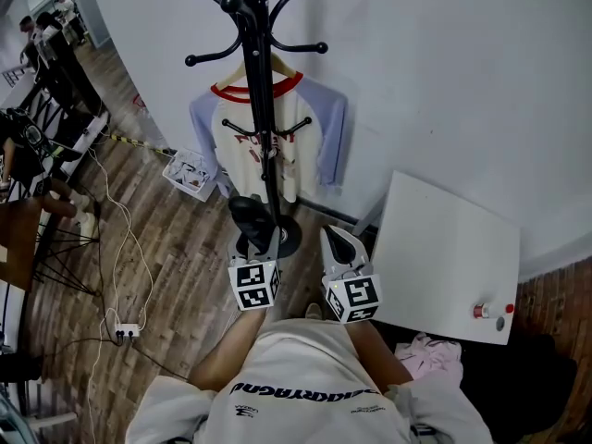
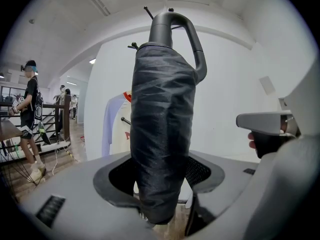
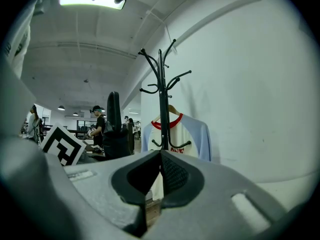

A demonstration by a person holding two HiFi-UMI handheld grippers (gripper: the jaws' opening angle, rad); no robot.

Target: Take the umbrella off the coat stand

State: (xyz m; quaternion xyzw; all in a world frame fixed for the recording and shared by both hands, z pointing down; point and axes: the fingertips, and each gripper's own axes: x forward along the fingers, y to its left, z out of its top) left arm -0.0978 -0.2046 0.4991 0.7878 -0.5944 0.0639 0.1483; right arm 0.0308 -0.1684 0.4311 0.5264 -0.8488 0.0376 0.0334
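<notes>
I am holding the umbrella (image 2: 162,124) in my left gripper (image 2: 160,184). Its jaws are standing wide and pressing on the folded black cloth near the lower end. The umbrella is standing upright between them, its long axis running up and down, with the looped handle (image 2: 172,26) at the top. The stand (image 3: 161,99) is lying straight ahead of me, behind the umbrella. In the right gripper view the umbrella is showing to the left of the pole and apart from it, so I am judging that the handle is already free of the hooks (image 3: 150,90). My right gripper (image 3: 159,176) is pressed together on nothing, just beside the left one. The coming move, I am thinking, belongs to the left hand: drawing the umbrella back toward me, upright, so that the handle is not catching a hook.
</notes>
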